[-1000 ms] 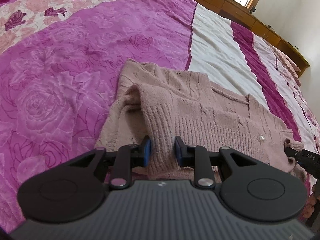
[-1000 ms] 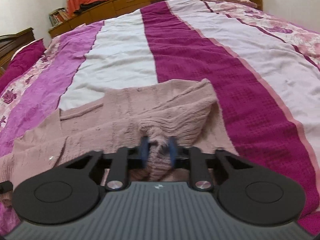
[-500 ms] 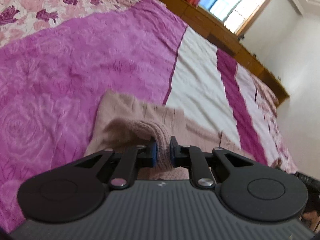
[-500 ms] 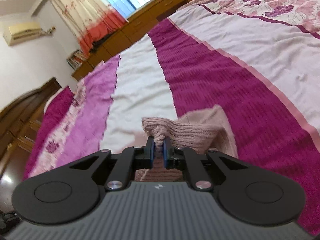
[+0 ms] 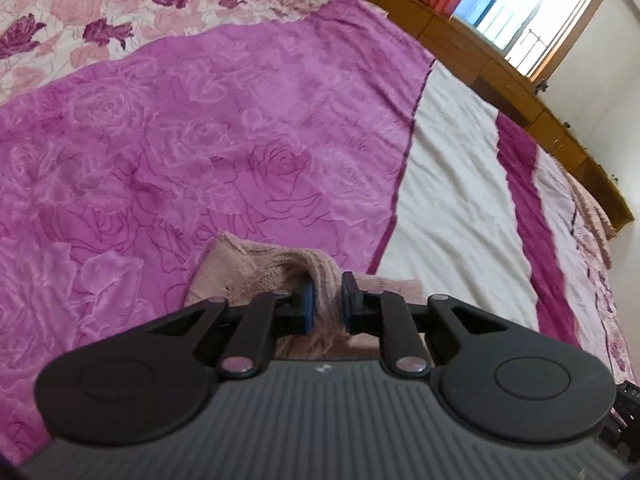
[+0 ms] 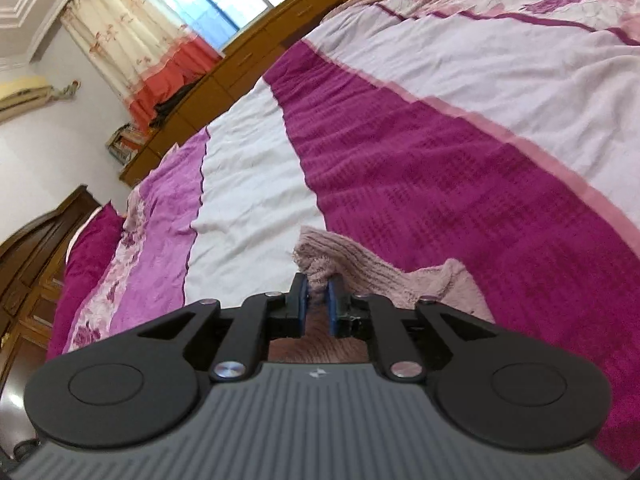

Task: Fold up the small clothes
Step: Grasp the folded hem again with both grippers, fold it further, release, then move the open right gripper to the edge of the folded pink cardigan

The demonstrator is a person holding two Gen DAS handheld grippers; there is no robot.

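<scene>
Pink knit sweater (image 5: pixel 256 276), bunched on a bed whose bedspread (image 5: pixel 192 152) runs in long bands: rose-patterned violet, plain white, deep magenta, then pale floral. Beyond the far edge of the bed stands a low run of wooden cabinets (image 5: pixel 500 76) beneath a bright window (image 5: pixel 520 12); from the right side a cream and orange curtain (image 6: pixel 132 52) hangs by that window, and a wall air conditioner (image 6: pixel 24 92) sits up near the ceiling (a dark wooden headboard is at the lower left).

The left gripper (image 5: pixel 326 300) has a ribbed fold of the sweater between its blue pads, which press on the knit; its jaws have just been opening slightly. The rest of the garment trails back over the violet band, at its seam with the white.

The right gripper (image 6: pixel 318 302) likewise pinches a ribbed fold, the cloth rising above the fingertips; its jaws have just been easing apart, knit between them. Here the garment lies where white meets magenta.
</scene>
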